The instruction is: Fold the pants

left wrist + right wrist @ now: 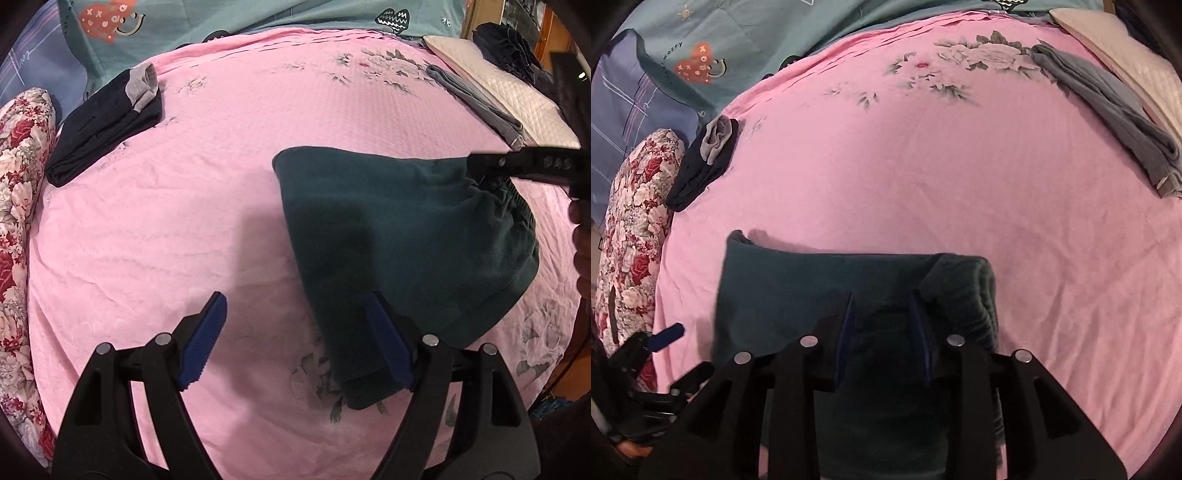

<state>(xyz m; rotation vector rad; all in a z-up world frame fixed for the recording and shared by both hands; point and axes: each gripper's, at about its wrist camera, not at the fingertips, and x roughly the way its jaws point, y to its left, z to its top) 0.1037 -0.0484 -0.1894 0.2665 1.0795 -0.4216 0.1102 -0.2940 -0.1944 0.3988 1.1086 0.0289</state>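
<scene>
Soft, dark green fleece pants lie folded on a pink floral bedsheet. The left gripper hangs wide apart beside the cuff end. The right gripper, jaws parted, straddles the ribbed waistband. The limp, light fabric looks best grasped at folded edges.

Centre of bed: I see bare pink sheet ahead, wide room to pass.
Far left: folded black pants beside the floral bolster, which blocks that edge.
Far right: grey pants lie against a quilted cream pillow.
Near right: the green pants fill my path.
Far edge: teal bedding closes it off.
</scene>
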